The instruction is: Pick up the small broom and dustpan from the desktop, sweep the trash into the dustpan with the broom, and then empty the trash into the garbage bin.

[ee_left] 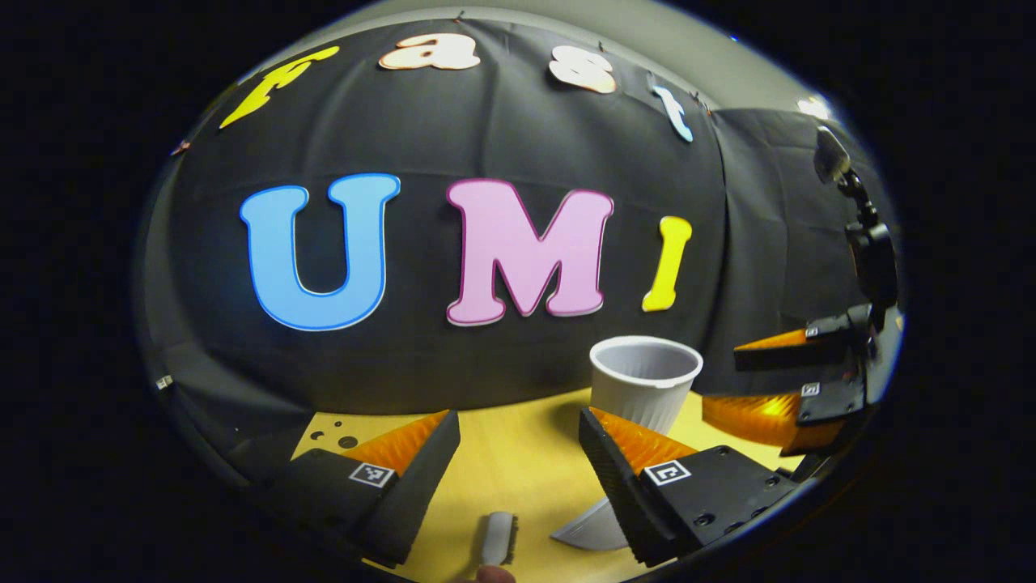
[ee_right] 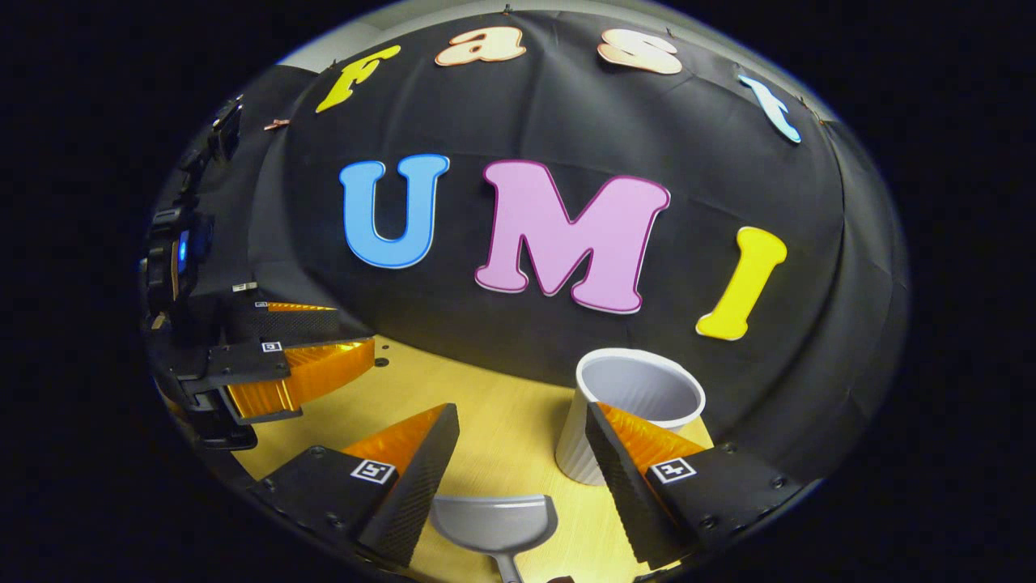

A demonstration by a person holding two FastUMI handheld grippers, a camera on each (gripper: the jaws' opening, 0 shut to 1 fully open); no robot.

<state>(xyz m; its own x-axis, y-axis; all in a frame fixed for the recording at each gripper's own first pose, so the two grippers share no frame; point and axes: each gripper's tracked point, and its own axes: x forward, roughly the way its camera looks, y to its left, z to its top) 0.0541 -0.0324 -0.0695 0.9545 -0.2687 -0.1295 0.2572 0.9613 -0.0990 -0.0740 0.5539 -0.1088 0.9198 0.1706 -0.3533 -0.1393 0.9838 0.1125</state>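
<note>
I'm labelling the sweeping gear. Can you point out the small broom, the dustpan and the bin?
Small grey broom (ee_left: 498, 538): left gripper view, on its head.
Grey plastic dustpan (ee_right: 495, 521): right gripper view, on its scoop.
White ribbed plastic bin (ee_right: 576, 445): right gripper view, on its outer wall.

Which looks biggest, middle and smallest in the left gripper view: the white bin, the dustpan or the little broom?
1. White bin, clearly the biggest.
2. Dustpan, though a finger hides part of it.
3. Little broom, smallest; it is cut off at the edge, so 2 and 3 are unsure.

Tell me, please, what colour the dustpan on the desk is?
The dustpan is plain grey, seen best in the right gripper view.
</note>
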